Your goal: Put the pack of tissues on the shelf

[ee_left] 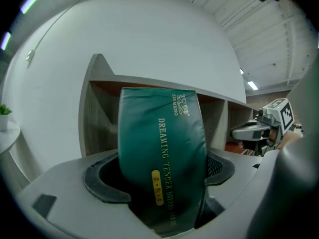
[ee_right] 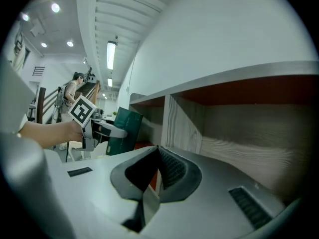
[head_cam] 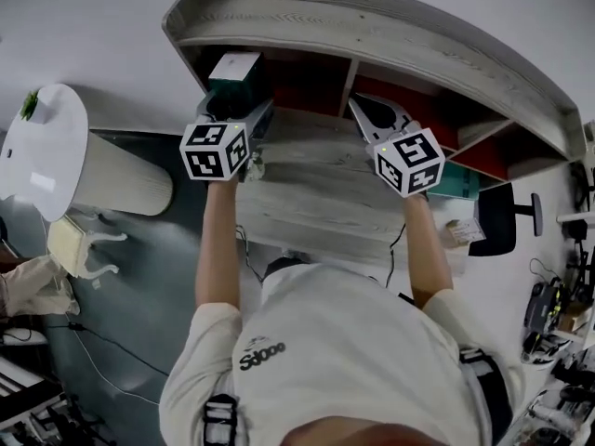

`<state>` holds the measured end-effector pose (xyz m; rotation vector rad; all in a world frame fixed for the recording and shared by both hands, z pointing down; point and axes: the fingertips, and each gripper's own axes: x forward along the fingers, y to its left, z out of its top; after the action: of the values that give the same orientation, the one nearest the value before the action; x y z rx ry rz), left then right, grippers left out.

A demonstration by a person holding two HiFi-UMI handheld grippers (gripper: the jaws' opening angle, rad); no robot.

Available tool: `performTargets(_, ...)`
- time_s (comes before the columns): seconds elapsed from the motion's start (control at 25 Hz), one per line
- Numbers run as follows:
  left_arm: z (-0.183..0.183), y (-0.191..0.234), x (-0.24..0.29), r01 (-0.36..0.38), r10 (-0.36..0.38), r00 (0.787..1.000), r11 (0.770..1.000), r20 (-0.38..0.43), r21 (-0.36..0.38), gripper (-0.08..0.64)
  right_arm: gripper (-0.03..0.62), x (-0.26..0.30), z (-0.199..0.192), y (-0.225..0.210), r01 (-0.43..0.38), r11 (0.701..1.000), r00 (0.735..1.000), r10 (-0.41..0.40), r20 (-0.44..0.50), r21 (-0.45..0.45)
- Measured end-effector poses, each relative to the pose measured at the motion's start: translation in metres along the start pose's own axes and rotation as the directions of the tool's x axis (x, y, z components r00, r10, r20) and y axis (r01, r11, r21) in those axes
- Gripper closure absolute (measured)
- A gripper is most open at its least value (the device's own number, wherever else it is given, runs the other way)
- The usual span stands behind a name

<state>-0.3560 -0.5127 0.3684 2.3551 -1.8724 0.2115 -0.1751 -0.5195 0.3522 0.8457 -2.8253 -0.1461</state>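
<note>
A dark green pack of tissues (ee_left: 162,163) with gold print stands upright between the jaws of my left gripper (ee_left: 162,183), which is shut on it. In the head view the pack (head_cam: 234,74) sits at the mouth of the shelf's left compartment, just beyond the left gripper (head_cam: 232,124). The shelf (head_cam: 372,26) is pale wood with a red-brown back and an upright divider (ee_right: 182,128). My right gripper (head_cam: 376,117) is at the middle compartment, jaws shut on nothing (ee_right: 155,176). The right gripper view shows the pack (ee_right: 123,132) off to the left.
A round white side table (head_cam: 42,147) with a small green plant (head_cam: 31,103) stands at the left. Another teal pack (head_cam: 465,182) lies on a lower shelf level at the right. A black office chair (head_cam: 497,219) and cluttered equipment lie further right.
</note>
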Motion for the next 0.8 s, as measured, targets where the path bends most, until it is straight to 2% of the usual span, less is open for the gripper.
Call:
performTargets(0.16, 0.007, 0.013, 0.028, 0.043, -0.043, 0.999, 0.999, 0.013, 0.004, 0.149, 0.598, 0.005, -0.003, -0.010, 0.048, 0.999, 0.999, -0.048, -0.022, 0.011)
performTargets(0.48, 0.016, 0.019, 0.042, 0.132, -0.133, 0.990, 0.991, -0.042, -0.019, 0.149, 0.598, 0.005, -0.001, -0.018, 0.143, 0.989, 0.990, -0.142, -0.021, 0.025)
performTargets(0.56, 0.021, 0.019, 0.040, 0.144, -0.144, 0.989, 0.990, -0.020, -0.014, 0.149, 0.598, 0.005, -0.001, -0.017, 0.160, 0.987, 0.987, -0.160, -0.022, 0.026)
performTargets(0.8, 0.042, 0.022, 0.046, 0.144, -0.143, 0.983, 0.990, 0.115, -0.002, 0.149, 0.598, 0.001, 0.005, -0.015, 0.207, 0.978, 0.978, -0.206, -0.017, 0.018)
